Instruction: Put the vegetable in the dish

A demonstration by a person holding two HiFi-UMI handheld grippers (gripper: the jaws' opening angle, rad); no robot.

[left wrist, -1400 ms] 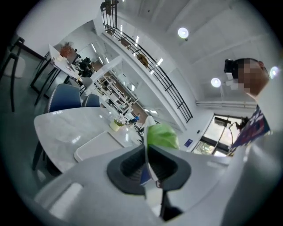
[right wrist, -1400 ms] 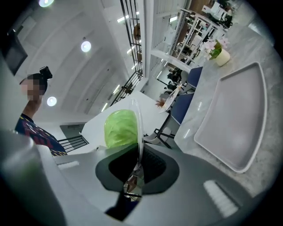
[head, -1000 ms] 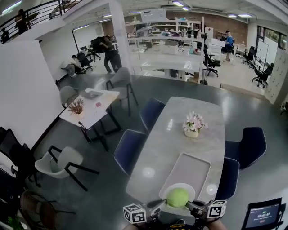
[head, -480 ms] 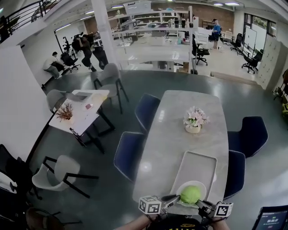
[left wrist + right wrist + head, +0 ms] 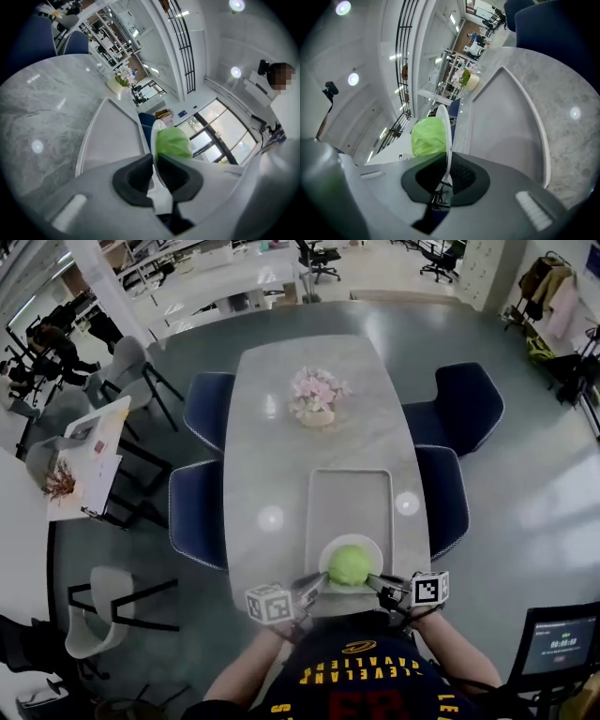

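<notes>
Both sets of jaws are clamped on opposite rims of the white dish [image 5: 375, 550]: the left gripper [image 5: 315, 583] on one side, the right gripper [image 5: 377, 581] on the other. The green vegetable [image 5: 348, 564] already sits in the dish, at the tray's [image 5: 349, 502] near end on the desk [image 5: 272, 446]. What is probably left is setting the dish down and letting go.

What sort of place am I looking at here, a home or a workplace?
Probably a workplace, an open-plan office or lab: a long meeting table flanked by blue chairs, with more desks and rolling office chairs beyond.
</notes>
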